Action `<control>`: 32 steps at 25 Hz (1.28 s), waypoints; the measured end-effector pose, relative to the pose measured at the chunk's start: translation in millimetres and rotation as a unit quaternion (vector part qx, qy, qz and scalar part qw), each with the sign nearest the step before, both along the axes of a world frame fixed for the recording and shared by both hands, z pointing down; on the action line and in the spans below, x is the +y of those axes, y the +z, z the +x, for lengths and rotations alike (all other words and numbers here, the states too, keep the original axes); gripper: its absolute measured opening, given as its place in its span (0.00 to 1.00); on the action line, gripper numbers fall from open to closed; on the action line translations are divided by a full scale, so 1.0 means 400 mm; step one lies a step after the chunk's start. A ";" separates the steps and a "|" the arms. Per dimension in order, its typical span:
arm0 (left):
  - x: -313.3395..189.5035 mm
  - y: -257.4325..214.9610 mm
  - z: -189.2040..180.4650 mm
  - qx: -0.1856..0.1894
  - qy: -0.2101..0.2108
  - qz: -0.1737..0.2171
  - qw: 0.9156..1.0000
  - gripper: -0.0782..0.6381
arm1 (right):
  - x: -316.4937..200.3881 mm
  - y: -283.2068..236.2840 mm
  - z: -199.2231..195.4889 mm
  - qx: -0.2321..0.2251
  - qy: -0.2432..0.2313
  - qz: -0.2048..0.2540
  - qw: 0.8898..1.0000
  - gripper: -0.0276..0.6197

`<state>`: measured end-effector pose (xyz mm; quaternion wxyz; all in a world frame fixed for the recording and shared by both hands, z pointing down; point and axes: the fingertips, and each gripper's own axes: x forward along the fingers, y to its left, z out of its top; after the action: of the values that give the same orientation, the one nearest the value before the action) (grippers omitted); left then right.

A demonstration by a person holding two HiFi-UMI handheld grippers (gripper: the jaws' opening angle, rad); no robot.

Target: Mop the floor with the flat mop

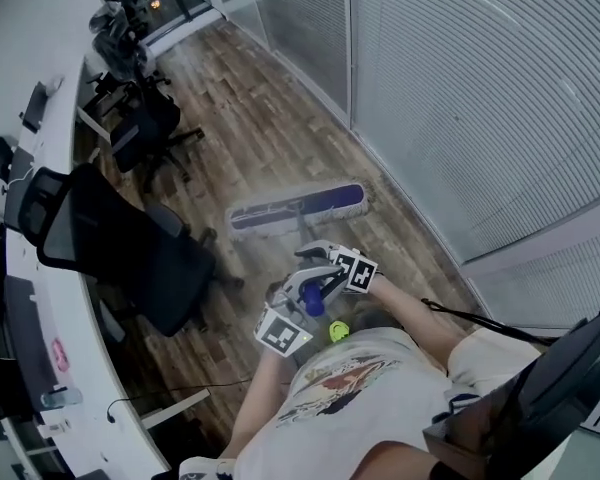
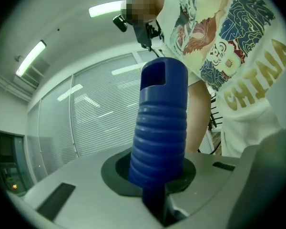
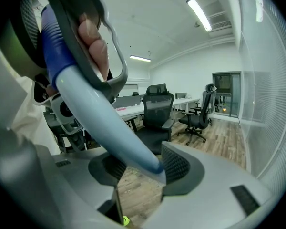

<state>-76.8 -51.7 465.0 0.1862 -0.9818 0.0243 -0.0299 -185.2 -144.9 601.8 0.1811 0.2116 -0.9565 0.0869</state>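
Head view: the flat mop (image 1: 296,208) has its head lying flat on the wood plank floor (image 1: 250,118), close to the glass wall with lowered blinds (image 1: 460,98), long edge roughly across the person's line of sight. Handle rises toward the person in a white printed T-shirt (image 1: 350,388). Both tools meet at the top of the handle, left gripper (image 1: 290,316) lower and nearer the body, right gripper (image 1: 330,266) just above it, the two nearly touching. A black office chair (image 1: 130,248) stands left of the mop head, beside a long white desk (image 1: 50,268); a second chair (image 1: 145,128) sits farther up the room. Left gripper view: left gripper (image 2: 157,194) clamped tight around the ribbed blue grip (image 2: 159,128) at the mop's upper end, grip standing upright out of the jaws; the T-shirt fills the upper right, blinds behind. Right gripper view: right gripper (image 3: 143,168) closed on the pale blue shaft (image 3: 105,123), which slants down from upper left and is pinched between the ridged pads (image 3: 176,165). Fingers (image 3: 93,37) wrap the other tool's trigger handle at upper left. Beyond the jaws, office chairs, desks and floorboards.
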 end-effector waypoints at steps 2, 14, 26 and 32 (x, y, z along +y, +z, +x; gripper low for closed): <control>-0.050 -0.004 0.003 0.002 0.002 0.009 1.000 0.15 | -0.054 0.001 0.004 0.001 0.001 0.004 1.000 0.34; -0.346 -0.001 0.043 -0.019 -0.001 0.002 1.000 0.16 | -0.344 -0.019 0.036 -0.014 -0.018 -0.004 1.000 0.35; -0.809 -0.036 0.183 -0.012 -0.019 0.012 1.000 0.15 | -0.794 -0.045 0.154 -0.020 -0.051 0.000 0.998 0.35; -0.970 -0.013 0.239 -0.017 -0.033 0.016 0.999 0.15 | -0.952 -0.032 0.202 -0.030 -0.052 0.002 0.998 0.35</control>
<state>18.9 -439.9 459.7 0.2012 -0.9767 0.0537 -0.0523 -104.4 -525.7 588.9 0.1562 0.1589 -0.9714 0.0816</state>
